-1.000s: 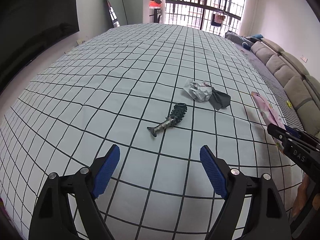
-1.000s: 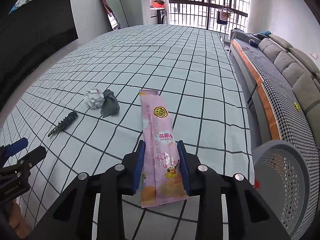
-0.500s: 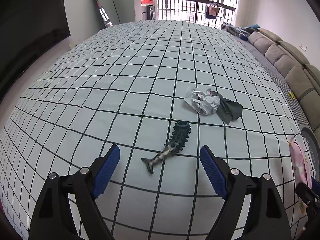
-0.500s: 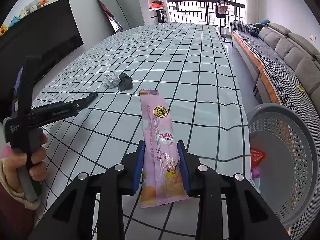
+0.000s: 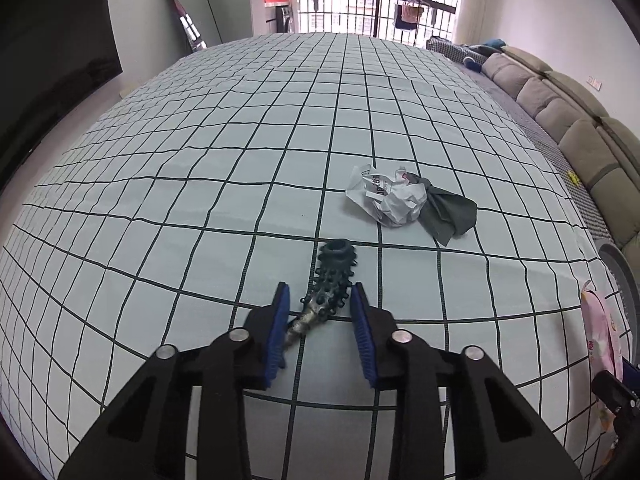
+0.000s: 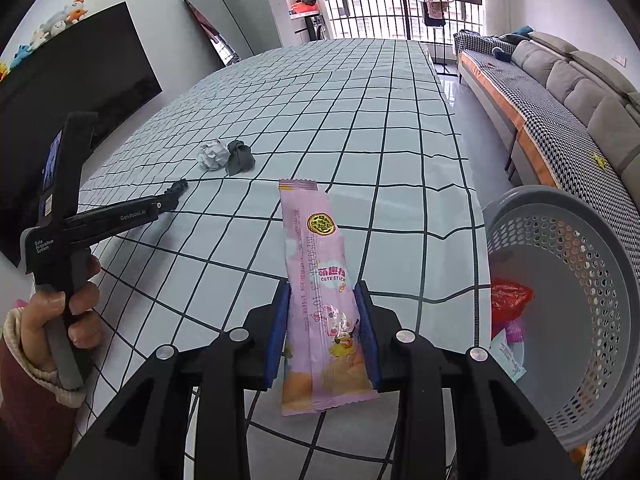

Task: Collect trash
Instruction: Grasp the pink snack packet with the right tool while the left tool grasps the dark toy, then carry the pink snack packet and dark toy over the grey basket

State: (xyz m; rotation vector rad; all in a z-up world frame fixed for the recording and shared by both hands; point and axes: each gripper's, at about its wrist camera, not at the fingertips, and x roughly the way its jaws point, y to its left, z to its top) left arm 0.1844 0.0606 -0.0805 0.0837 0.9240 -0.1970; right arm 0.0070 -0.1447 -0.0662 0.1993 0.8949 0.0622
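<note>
A dark knobbly fish-shaped piece of trash [image 5: 329,288] lies on the checked table cloth [image 5: 240,168]. My left gripper [image 5: 319,300] has its jaws close on both sides of the trash, half shut around its tail end, on the table. My right gripper [image 6: 321,300] is shut on a pink snack wrapper [image 6: 320,280] and holds it above the table's right edge, left of a grey perforated basket [image 6: 592,320]. A crumpled white paper [image 5: 386,196] and a dark grey cloth scrap [image 5: 448,212] lie further on.
The basket holds a red bag [image 6: 510,296] and other scraps. A sofa [image 6: 580,92] runs along the right wall. A black TV [image 6: 72,76] and a mirror [image 6: 212,28] stand at the left. The left gripper shows in the right wrist view [image 6: 168,199].
My left gripper has moved forward onto the fish-shaped trash and its jaws have narrowed around it. My right gripper has swung right with the wrapper, bringing the basket closer.
</note>
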